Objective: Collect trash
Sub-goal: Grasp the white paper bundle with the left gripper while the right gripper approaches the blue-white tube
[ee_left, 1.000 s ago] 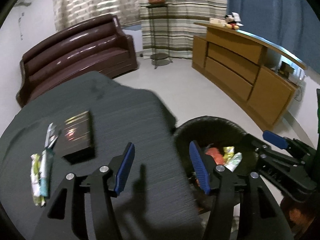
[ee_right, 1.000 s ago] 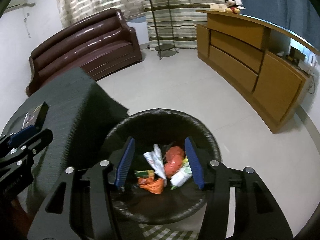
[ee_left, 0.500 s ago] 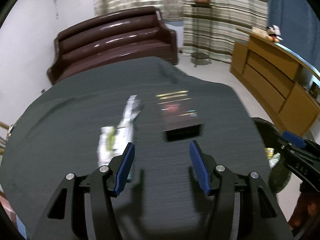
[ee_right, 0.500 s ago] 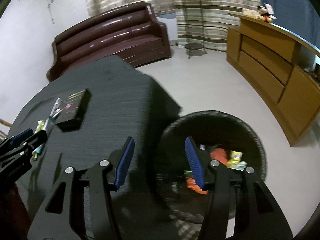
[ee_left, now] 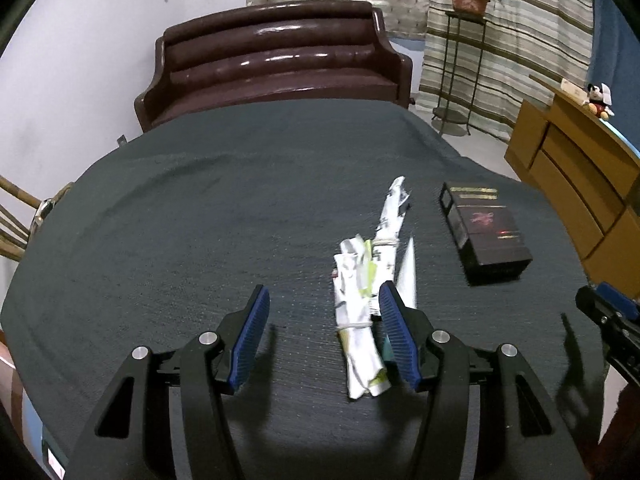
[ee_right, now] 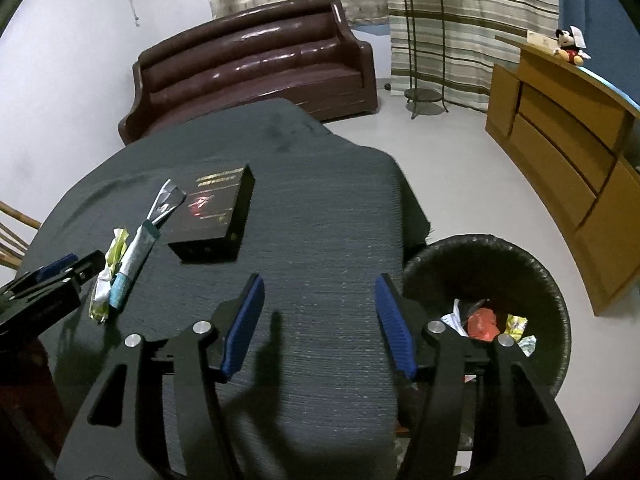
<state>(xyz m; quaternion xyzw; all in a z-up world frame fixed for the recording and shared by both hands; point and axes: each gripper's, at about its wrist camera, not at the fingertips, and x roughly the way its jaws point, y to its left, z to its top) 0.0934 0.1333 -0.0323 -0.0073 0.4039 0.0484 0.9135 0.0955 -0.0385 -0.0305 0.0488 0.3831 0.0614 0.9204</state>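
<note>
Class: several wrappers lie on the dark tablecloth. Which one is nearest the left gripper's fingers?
The crumpled white-and-green wrapper: it alone lies between the open left gripper fingers; the long twisted wrapper extends farther away toward the black box.

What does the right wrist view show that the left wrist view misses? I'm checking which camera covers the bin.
Only the right wrist view shows the trash bin on the floor beside the table, with wrappers already inside. Only the left wrist view shows the wrappers lying partly between the open left gripper fingers. Both show the table, the black box, the wrappers, the sofa and the wooden counter. The right gripper is open and empty.
</note>
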